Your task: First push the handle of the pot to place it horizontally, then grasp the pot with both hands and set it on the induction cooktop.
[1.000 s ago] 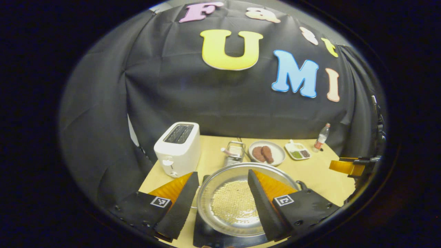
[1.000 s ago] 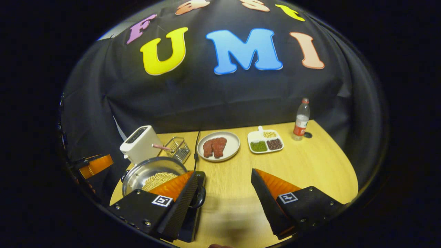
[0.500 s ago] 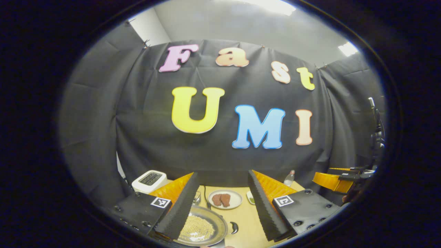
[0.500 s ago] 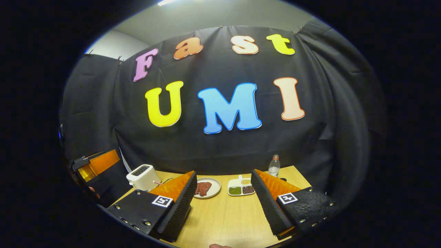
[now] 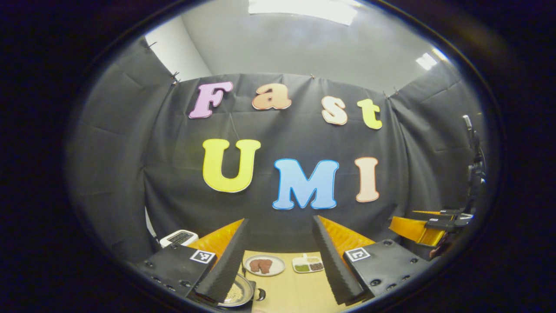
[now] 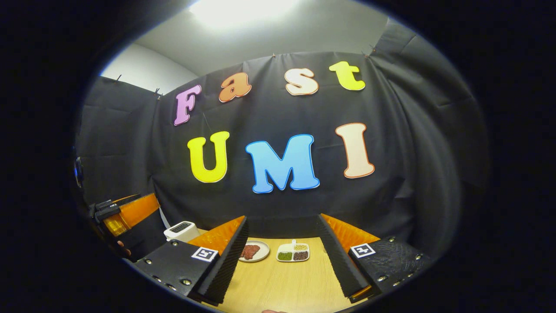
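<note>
The steel pot, with pale beans inside, sits at the bottom of the left gripper view, partly behind my left finger. A small dark side handle sticks out on its right. What it rests on is hidden. My left gripper is raised well above and back from the pot, open and holding nothing. It also appears at the left edge of the right gripper view as the left gripper. My right gripper hangs open over the wooden table, with nothing between its fingers. It appears far right as the right gripper.
A white toaster stands at the back left of the table. A plate of meat and a divided tray of beans lie along the back edge, near the black cloth wall.
Both grippers have risen and tilted up away from the pot, staying open. The pot has shrunk to the bottom edge of the left gripper view, and wall and ceiling now dominate.
</note>
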`<state>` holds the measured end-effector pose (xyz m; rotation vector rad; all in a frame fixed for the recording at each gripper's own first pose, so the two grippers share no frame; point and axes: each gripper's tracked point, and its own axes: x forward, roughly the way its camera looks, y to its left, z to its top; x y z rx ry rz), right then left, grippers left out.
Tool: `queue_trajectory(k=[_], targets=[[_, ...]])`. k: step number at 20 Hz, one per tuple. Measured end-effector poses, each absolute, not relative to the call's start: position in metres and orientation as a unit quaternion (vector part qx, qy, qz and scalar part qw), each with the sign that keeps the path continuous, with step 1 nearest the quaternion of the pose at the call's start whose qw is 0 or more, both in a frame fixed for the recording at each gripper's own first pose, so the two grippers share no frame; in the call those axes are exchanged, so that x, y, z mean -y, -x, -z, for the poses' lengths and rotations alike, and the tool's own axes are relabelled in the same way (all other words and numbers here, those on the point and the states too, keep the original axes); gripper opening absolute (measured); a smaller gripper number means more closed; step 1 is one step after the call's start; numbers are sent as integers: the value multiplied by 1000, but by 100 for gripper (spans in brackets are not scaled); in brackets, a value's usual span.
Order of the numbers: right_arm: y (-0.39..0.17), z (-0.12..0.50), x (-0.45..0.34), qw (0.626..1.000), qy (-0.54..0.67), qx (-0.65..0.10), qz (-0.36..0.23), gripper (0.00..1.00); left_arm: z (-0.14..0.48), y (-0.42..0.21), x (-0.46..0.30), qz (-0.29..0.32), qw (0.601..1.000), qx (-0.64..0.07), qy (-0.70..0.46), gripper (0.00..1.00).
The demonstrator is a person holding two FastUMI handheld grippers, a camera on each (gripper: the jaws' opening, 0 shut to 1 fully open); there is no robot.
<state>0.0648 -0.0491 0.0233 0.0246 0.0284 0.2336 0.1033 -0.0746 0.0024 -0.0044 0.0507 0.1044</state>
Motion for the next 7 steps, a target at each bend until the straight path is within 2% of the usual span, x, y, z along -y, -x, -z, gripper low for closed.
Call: queue_trajectory(k=[1,3,4,7], targets=[[-62,-21,52,993,-12,-18,-115,95,-4,-102,76,-51,998,-26,0,93],[-56,-28,55,994,-10,-9,-108,95,-9,-97,77,-50,999,-17,-10,93],[-53,-31,56,995,-7,-3,-102,95,-9,-92,76,-49,999,-16,-14,96],[-45,-31,46,996,-10,-9,-89,95,-4,-88,72,-39,999,-30,-4,93]])
